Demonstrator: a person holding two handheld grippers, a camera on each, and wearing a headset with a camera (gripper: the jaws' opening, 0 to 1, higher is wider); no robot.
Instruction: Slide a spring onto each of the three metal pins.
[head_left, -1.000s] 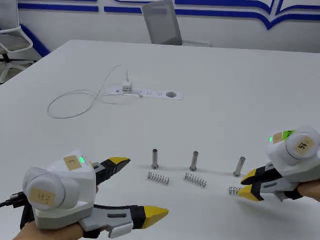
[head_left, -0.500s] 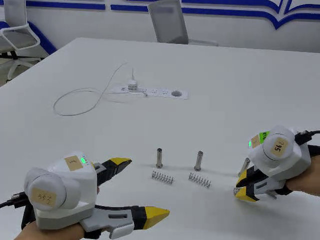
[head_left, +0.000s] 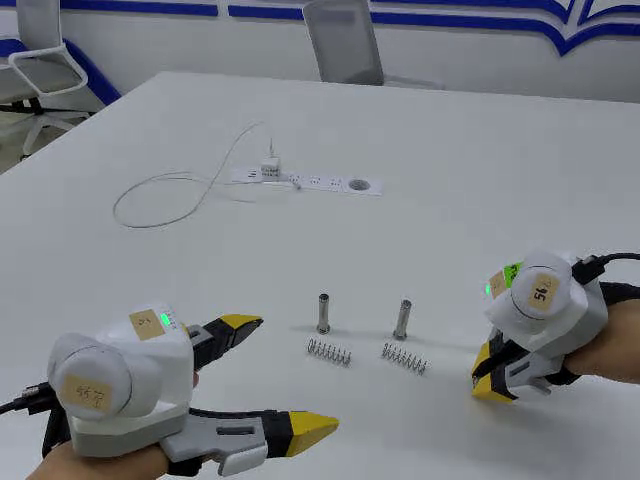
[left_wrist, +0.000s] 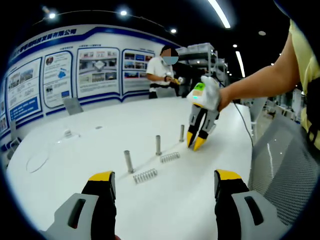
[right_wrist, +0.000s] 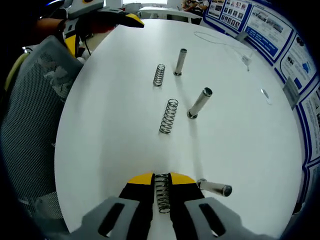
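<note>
Two steel pins (head_left: 323, 313) (head_left: 402, 320) stand upright on the white table (head_left: 450, 180), each with a loose spring (head_left: 328, 351) (head_left: 404, 358) lying in front of it. My right gripper (head_left: 490, 380) points down at the table and hides the third pin in the head view. In the right gripper view, the right gripper (right_wrist: 161, 177) is shut on the third spring (right_wrist: 162, 192), and the third pin (right_wrist: 215, 188) stands just to the right of its tips. My left gripper (head_left: 280, 375) is open and holds nothing, at the table's near left, with the left pin (left_wrist: 129, 161) ahead of it.
A white power strip (head_left: 315, 184) with a plug and a looped cable (head_left: 160, 200) lies further back on the table. Office chairs (head_left: 345, 40) (head_left: 40, 50) stand beyond the far edge. A person (left_wrist: 162, 70) stands in the background.
The right gripper has tipped down and moved in over the rightmost spring, now shut on it, and covers the third pin. The left gripper has stayed put. The head camera has shifted a little.
</note>
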